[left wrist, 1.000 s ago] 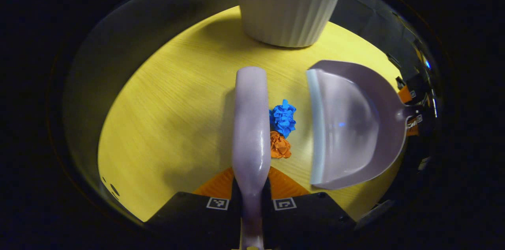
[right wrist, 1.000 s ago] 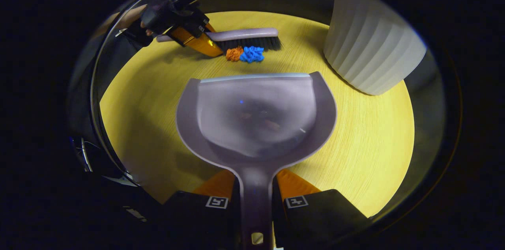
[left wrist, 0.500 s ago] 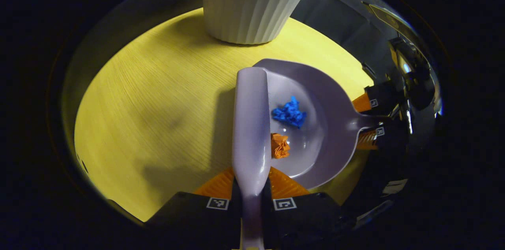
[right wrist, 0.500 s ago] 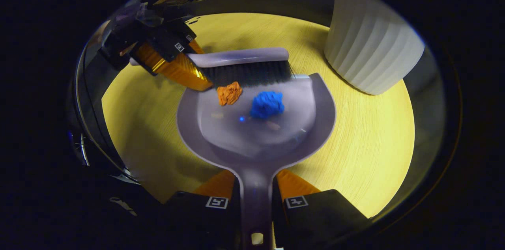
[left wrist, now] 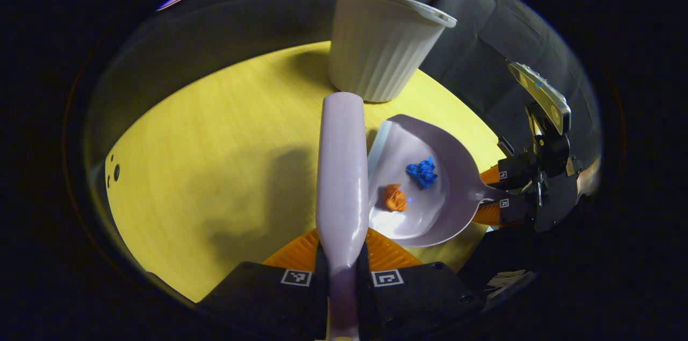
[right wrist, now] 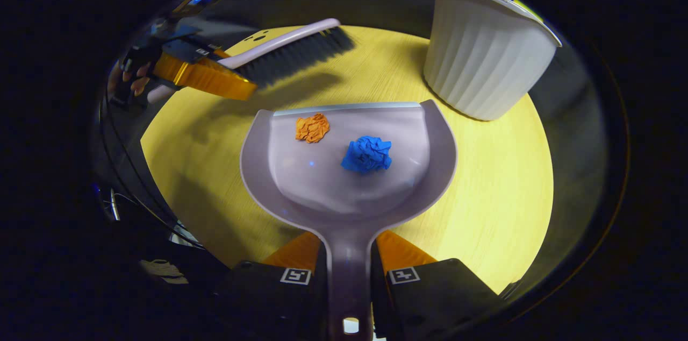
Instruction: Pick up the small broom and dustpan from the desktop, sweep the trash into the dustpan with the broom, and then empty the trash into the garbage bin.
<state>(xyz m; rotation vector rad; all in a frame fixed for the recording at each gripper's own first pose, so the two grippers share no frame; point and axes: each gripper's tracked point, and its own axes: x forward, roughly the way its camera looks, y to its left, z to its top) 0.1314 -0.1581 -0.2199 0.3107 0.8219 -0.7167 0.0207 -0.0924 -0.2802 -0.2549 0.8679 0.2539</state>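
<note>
Right gripper view looks straight down the right gripper (right wrist: 348,271), whose two fingers are pressed against either side of the dustpan (right wrist: 349,169) handle, holding it firmly. From there the pan spreads out forward, its flat lip toward the far side of the yellow table (right wrist: 484,212); whether that lip touches the wood I cannot tell. Two scraps lie in the pan: an orange paper wad (right wrist: 312,127) just behind the lip and a blue paper wad (right wrist: 367,154) deeper in, nearer the middle. The pan looks fairly level, which I would guess is what stops them rolling out over the open front edge.

Beyond the lip, off to the side, the broom (right wrist: 290,53) is raised above the table with its dark bristles clear of the wood and casting a shadow below, so it appears to be out of the pan's way. In the left gripper view the left gripper (left wrist: 342,271) is clamped on the broom's pale handle, which runs straight up from between the fingers, with the pan beside it and both scraps inside.

Further out stands the white ribbed bin (right wrist: 481,50), open at the top, near the pan's front corner. I would judge the sweeping done, with only tipping left: the pan has to rise above the rim before it tilts, or the orange scrap near the lip may drop onto the table.
</note>
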